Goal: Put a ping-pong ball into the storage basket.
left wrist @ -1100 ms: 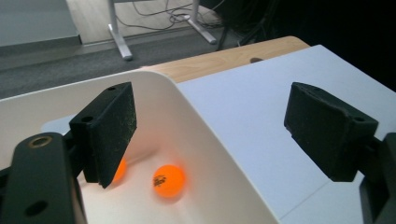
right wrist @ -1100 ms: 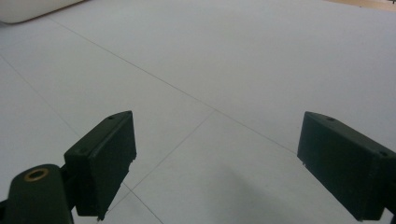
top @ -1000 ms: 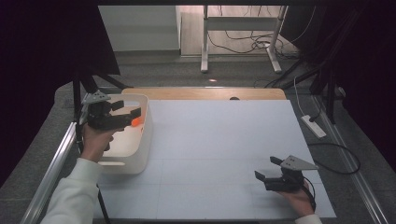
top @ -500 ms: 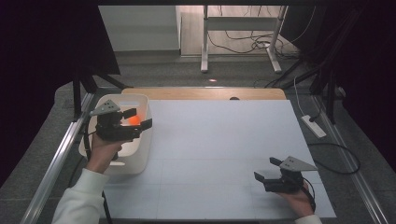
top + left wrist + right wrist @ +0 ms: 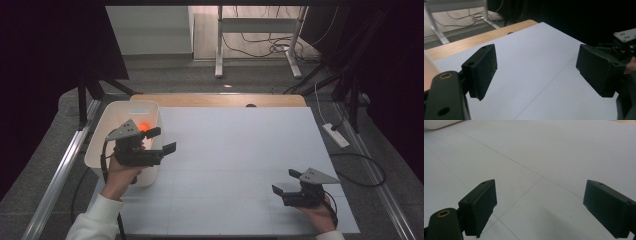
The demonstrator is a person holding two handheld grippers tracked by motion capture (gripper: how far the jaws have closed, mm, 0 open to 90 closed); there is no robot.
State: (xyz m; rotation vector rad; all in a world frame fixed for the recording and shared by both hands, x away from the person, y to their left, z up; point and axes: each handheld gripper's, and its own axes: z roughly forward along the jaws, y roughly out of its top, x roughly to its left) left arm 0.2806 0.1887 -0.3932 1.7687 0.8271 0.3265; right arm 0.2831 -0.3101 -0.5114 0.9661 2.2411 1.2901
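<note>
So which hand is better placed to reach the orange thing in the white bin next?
Left, probably. The left tool hangs open at the white bin's edge, close to the orange thing. The right tool rests open at the table's far corner.

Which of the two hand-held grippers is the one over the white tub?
The left gripper: it is held at the white tub with the orange thing inside, while the right gripper sits low over the bare table.

A wide rectangular table covered by a pale white sheet with faint grid lines, a strip of light wood showing along its far edge. A white plastic tub stands at nine o'clock.
</note>
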